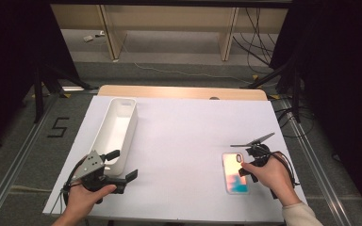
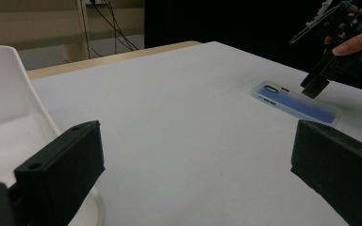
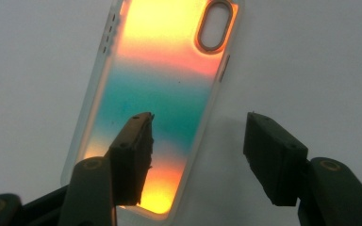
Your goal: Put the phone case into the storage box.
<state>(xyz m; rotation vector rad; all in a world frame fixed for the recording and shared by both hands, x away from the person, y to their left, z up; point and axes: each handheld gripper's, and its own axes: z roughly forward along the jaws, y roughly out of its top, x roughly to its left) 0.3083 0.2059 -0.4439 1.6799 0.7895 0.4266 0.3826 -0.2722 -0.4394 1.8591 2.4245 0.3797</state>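
A glossy phone case [image 1: 235, 173] with translucent frosted edges, rounded corners and an oval camera cutout lies flat on the matte white table cover [image 1: 184, 141], its back shimmering from orange through teal. The right gripper [image 1: 248, 165] hangs over the case's right edge, blocky black jaws spread; one jaw sits above the case, the other beyond its edge, nothing pinched. The left gripper [image 1: 122, 165], jaws wide apart and empty, rests well apart beside a smooth, oblong white plastic bin [image 1: 118, 127].
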